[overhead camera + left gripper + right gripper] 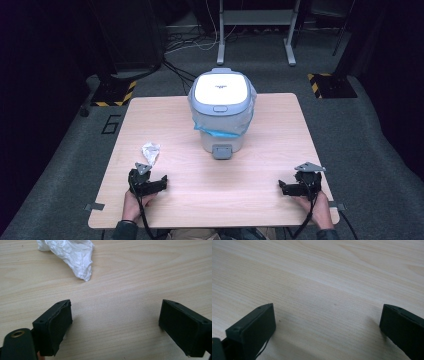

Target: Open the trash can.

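Beyond the left gripper (115,322), crumpled paper (71,256), seemingly cropped.

A rectangular table of pale, light-grained wood (270,165) stands on a grey carpeted floor (370,150). Toward the table's far middle sits a squat white and grey plastic bin with a closed, rounded lid (221,112), lined with a clear plastic bag with a blue edge (220,131) that spills out under the lid; a grey pedal (222,151) juts from the bin's near foot. Near and to the left of the bin, well apart from it, lies a crumpled wad of white paper (150,152), resting directly on the bare wood (72,255).
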Demonstrator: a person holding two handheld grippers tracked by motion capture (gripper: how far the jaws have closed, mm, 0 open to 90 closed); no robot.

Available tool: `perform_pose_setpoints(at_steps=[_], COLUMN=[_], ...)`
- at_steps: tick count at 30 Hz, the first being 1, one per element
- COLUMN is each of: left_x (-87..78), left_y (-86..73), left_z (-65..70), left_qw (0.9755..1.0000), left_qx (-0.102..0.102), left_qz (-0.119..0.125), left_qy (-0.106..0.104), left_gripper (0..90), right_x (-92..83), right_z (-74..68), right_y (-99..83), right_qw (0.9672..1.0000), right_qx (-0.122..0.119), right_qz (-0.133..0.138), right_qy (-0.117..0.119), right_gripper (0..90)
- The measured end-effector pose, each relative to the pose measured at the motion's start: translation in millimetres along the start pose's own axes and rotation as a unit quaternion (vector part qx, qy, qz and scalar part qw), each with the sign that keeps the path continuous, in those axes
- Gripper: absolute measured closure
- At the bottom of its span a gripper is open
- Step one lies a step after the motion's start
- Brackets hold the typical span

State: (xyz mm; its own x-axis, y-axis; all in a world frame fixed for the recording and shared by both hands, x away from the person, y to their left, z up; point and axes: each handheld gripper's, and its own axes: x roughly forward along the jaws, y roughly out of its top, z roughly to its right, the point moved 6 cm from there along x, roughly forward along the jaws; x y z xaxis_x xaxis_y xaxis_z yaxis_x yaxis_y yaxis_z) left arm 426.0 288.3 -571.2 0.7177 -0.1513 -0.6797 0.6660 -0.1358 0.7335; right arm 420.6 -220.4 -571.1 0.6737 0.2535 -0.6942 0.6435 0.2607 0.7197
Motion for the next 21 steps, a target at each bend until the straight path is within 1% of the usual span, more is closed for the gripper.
perform_pose_setpoints(at_steps=[1,2,5,6,11,12,13,15,17,18,21], left_x=[0.3,0.3,0.4,0.5,0.6,0.6,0.6,0.6,0.6,0.6,0.7], left_y=[0.1,0.1,0.1,0.1,0.2,0.3,0.2,0.2,0.2,0.2,0.4], left_z=[0.2,0.2,0.2,0.3,0.3,0.3,0.4,0.4,0.3,0.4,0.6], left_qw=[1.0000,1.0000,1.0000,1.0000,1.0000,1.0000,1.0000,1.0000,1.0000,1.0000,1.0000], left_qx=[0.000,0.000,-0.001,-0.001,-0.001,-0.001,-0.001,-0.001,0.000,-0.001,0.001], left_qz=[0.001,0.001,0.000,0.001,0.000,0.000,0.000,0.000,0.000,0.000,0.001], left_qy=[0.000,0.000,0.000,0.000,0.000,0.000,0.000,0.000,0.000,-0.001,-0.002], left_gripper=[10.1,10.1,9.9,9.9,9.8,9.7,9.7,9.7,9.7,9.7,9.7], right_x=[-0.1,0.4,1.2,1.7,0.4,0.3,-0.5,-3.4,-4.2,-6.7,-10.0], right_z=[-0.5,-0.4,0.6,0.2,0.3,0.5,0.4,0.1,-0.4,-1.7,-4.4], right_y=[-0.1,0.1,0.9,1.7,2.2,2.9,3.4,6.6,8.6,13.7,21.1], right_qw=[1.0000,1.0000,1.0000,1.0000,0.9999,0.9999,0.9998,0.9997,0.9997,0.9997,0.9997], right_qx=[0.004,0.007,0.005,0.009,0.010,0.013,0.018,0.021,0.021,0.021,0.016], right_qz=[0.001,0.000,-0.005,-0.004,-0.004,-0.001,0.001,0.005,0.007,0.012,0.016], right_qy=[-0.004,0.000,0.003,-0.001,-0.003,-0.007,-0.005,0.007,0.008,0.009,0.012], right_gripper=[0.0,0.0,0.0,0.0,1.4,1.8,2.1,2.8,2.8,3.4,3.6])
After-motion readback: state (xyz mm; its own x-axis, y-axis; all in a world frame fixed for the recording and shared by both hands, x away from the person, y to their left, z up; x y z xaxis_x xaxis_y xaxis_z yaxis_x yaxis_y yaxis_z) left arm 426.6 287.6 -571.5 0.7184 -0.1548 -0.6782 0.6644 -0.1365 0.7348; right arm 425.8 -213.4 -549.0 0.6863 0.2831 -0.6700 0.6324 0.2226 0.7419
